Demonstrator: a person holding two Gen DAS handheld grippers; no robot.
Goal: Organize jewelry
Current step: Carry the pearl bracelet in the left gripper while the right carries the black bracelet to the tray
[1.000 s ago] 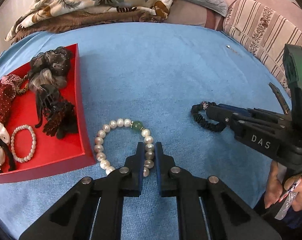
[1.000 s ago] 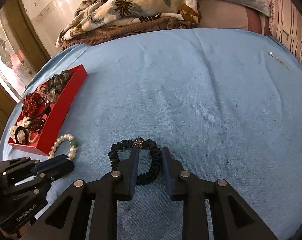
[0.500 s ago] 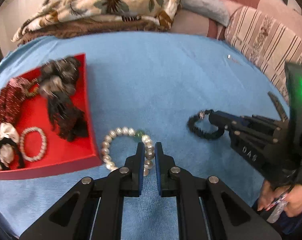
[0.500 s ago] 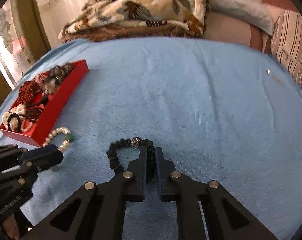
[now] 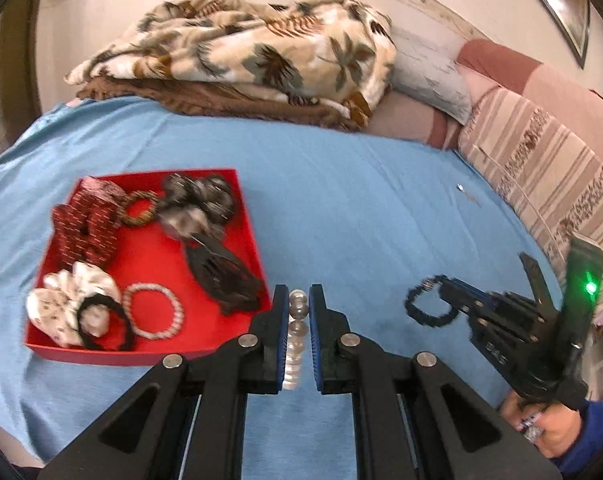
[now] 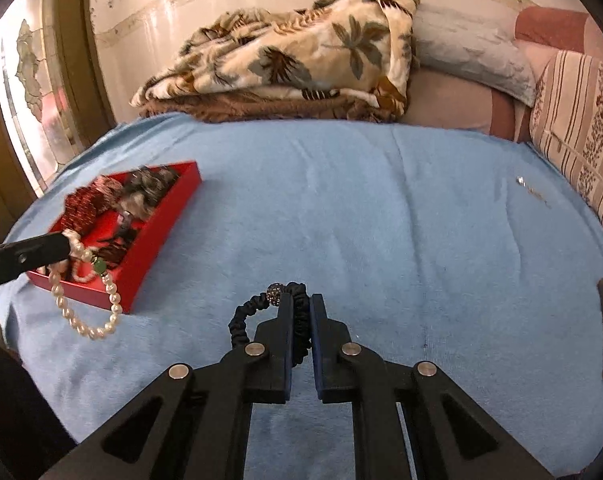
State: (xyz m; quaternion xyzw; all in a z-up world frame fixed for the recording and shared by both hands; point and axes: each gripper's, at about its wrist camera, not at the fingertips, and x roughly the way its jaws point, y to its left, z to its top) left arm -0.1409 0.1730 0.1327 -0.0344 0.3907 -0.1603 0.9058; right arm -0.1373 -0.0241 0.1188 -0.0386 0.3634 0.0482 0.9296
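- The red tray [image 5: 257, 248] sits at 9 o'clock on the bed [image 5: 341, 208] in the left wrist view, already filled: a red scrunchie [image 5: 87, 224], a white scrunchie [image 5: 67, 304], a dark clip [image 5: 225, 276], a thin pearl ring [image 5: 153, 316] and other hair pieces lie inside.
- The left claw [image 5: 299, 308] is clamped on the pearl bracelet [image 6: 85, 304]; in the right wrist view the strand hangs free from it at 9 o'clock, just in front of the tray's near wall and clear of the bed.
- The right claw [image 6: 299, 312] is pressed together on the black hair tie [image 6: 249, 312], which loops out to its 10 o'clock; the left wrist view shows the tie dangling at the claw's tip, off the blue cover.
- Both loose pieces look picked up but neither is in the tray yet; dropping them in appears to be what remains.
- A small shiny item [image 6: 521, 181] lies alone at 2 o'clock near the striped cushion [image 6: 581, 120]; too small to identify, it may still need collecting.
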